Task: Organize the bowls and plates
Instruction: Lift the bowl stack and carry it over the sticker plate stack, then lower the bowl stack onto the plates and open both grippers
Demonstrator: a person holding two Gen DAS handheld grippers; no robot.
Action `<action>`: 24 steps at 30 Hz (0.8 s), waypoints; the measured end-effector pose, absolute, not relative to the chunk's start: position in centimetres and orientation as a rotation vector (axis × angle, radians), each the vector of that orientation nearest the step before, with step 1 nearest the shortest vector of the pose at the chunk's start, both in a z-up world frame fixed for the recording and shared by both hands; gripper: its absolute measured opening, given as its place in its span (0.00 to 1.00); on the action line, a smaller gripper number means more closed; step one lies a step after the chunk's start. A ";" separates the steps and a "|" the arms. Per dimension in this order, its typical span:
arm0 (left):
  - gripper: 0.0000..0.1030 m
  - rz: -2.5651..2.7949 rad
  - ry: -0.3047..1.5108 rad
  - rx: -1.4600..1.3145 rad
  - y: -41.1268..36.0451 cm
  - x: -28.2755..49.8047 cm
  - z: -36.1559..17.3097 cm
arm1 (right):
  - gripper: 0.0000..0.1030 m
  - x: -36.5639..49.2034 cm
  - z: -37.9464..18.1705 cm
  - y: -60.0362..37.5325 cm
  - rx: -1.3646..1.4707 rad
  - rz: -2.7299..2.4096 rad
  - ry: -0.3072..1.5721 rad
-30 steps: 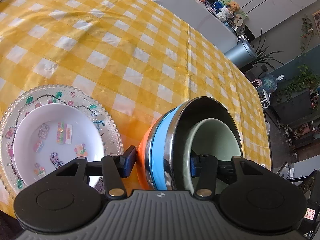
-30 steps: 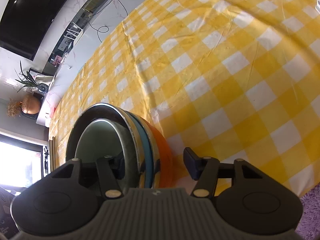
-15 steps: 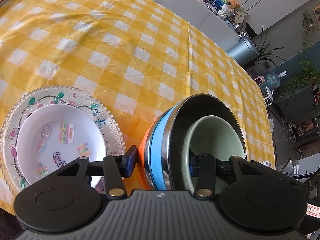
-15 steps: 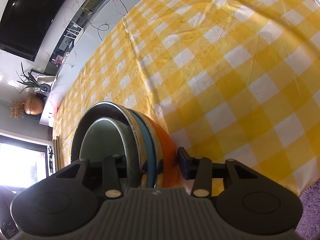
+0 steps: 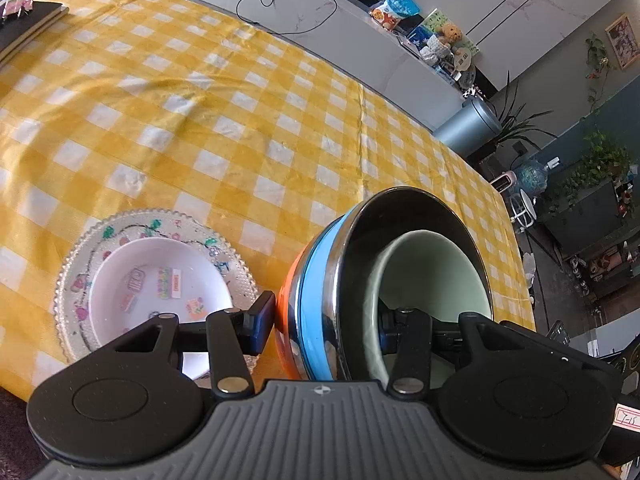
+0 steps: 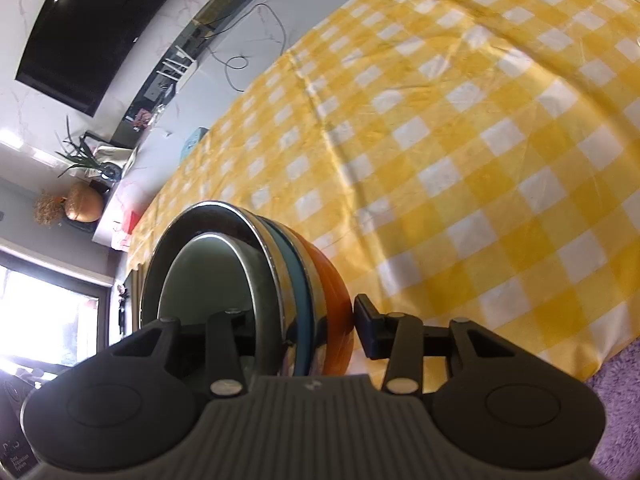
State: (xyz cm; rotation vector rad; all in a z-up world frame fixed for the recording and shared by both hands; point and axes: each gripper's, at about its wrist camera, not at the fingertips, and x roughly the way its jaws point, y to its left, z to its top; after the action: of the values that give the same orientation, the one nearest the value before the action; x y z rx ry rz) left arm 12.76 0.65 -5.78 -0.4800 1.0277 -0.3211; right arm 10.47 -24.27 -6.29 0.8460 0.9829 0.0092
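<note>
Item: nested bowl stack (image 5: 384,276), landmark for this entry, held tilted above the yellow checked table (image 5: 168,120).

- Left of stack: glass plate (image 5: 76,268) carrying a white dish (image 5: 160,292), flat on the table.
- Left claw (image 5: 326,322): half-open span, clamped across the stack's near wall.
- Stack: orange shell, blue band, steel bowl, pale green bowl inside.
- Right claw (image 6: 300,322): clamped on the opposite wall.

Handling, judged: rigid, moderately heavy, slick steel; the inner bowl may slide. Grip at the rim.

I can't see the bowl stack's (image 5: 316,304) underside; my gripper bodies cover its near rim, and the glass plate's (image 5: 76,248) front edge too.
</note>
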 end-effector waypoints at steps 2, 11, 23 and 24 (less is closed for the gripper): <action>0.51 -0.309 1.018 -0.485 1.6 12.4 -5.2 | 0.41 10.4 -5.8 -23.4 0.836 0.027 0.980; 0.51 -0.233 0.977 -0.519 6.7 11.3 -4.3 | 0.41 11.0 -4.4 -18.4 0.782 0.123 0.999; 0.51 -0.162 0.996 -0.572 11.1 11.5 -6.2 | 0.40 12.8 -5.6 -13.5 0.716 0.185 1.073; 0.51 -0.163 0.999 -0.575 11.2 11.5 -6.4 | 0.40 13.0 -5.7 -13.4 0.712 0.184 1.076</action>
State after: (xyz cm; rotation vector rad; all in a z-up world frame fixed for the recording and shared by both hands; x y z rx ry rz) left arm 11.54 11.19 -6.36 -0.5753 0.9988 -0.1628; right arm 12.96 -13.41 -5.74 0.7120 1.0763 0.1839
